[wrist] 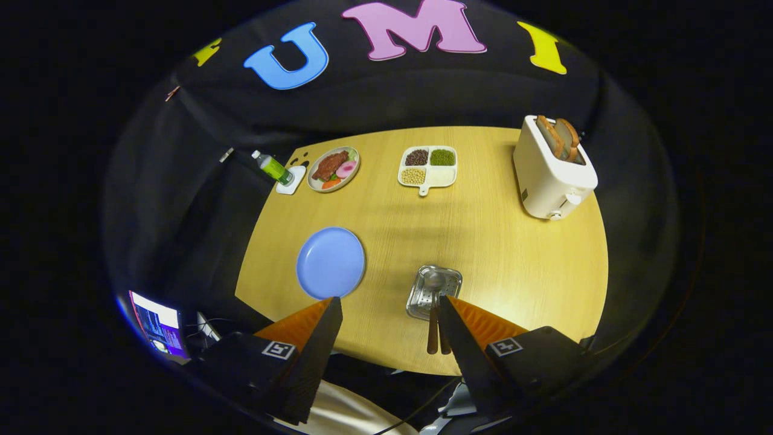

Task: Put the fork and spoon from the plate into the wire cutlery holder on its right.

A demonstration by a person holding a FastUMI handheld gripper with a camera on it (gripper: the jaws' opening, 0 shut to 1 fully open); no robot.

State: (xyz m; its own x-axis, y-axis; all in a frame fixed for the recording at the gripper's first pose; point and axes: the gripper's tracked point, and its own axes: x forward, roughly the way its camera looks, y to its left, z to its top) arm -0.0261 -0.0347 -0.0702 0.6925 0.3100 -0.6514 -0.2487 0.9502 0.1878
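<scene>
Resting in holder: fork and spoon (436, 326), brown handles toward the fingers, bowl end away.
Holder (433, 291): just ahead of right finger, near table's (483, 241) front edge.
Plate (330, 262): bare, left.
Gripper (391, 300): spread wide, holding nothing.

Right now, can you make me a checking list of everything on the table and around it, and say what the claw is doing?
Surface: round wooden table, looks dry and bare between items.
Job's things: blue plate has nothing on it; two brown-handled utensils lie in the metal cutlery holder to its right, handles sticking out.
Clutter: toaster with bread, divided dish of beans, plate of food, green bottle on a coaster.
Claw: claw open, holding nothing, above the table's near edge.
Cables: a dark cable below the table edge.
Surroundings: black cloth wall, lit screen beside the table.
</scene>
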